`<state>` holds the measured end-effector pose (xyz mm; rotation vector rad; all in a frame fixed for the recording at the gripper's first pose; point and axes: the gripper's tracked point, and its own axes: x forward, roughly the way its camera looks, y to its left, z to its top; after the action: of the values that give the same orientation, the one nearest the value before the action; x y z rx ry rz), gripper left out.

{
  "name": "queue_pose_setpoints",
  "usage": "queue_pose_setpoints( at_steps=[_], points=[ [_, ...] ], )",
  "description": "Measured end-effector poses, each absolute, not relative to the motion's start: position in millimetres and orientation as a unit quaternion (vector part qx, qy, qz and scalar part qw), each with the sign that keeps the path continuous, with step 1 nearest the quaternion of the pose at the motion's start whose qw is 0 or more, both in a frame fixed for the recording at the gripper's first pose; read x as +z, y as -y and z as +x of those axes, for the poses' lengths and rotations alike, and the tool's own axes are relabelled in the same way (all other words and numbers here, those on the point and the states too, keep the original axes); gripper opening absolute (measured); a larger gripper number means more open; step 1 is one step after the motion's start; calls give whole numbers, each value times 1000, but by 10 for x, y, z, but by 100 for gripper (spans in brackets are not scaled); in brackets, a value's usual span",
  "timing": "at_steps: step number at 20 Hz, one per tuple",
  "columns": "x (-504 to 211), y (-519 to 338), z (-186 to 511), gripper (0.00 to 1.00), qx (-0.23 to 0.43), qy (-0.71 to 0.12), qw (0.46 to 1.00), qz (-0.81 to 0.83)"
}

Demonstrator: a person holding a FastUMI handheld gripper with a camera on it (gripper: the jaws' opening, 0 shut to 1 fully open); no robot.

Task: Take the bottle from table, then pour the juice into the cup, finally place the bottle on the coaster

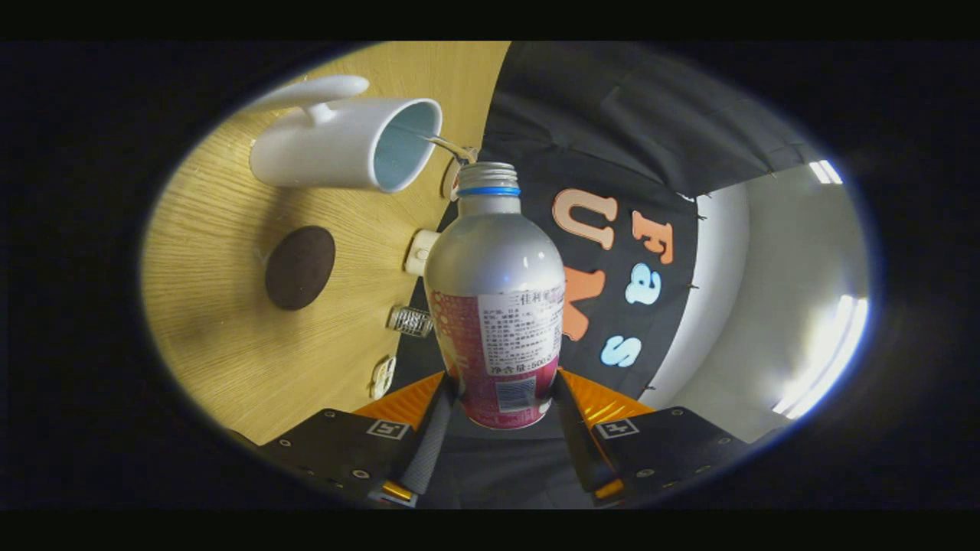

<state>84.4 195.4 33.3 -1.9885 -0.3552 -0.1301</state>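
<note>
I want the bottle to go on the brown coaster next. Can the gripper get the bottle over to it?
Probably yes. The gripper has both fingers pressed on the bottle, tipped with its mouth at the cup and a thin stream running in. The coaster lies bare on the table beside the cup, with nothing between.

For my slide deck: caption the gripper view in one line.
Gripper shut on the tilted bottle, a thin stream running into the white cup, dark coaster waiting on the wooden table.

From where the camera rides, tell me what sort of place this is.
Probably a staged recording booth, not a kitchen: a wood-grain table backed by a black cloth wall, with only a white cup and dark coaster laid out. The tool grips a bottle, pouring.
</note>
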Motion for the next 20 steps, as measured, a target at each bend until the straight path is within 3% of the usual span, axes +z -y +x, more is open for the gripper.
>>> queue_pose_setpoints(
  at_steps=[20],
  points=[
    [395, -2072, 757, 72, -49, 145, 468, -871]
  ],
)
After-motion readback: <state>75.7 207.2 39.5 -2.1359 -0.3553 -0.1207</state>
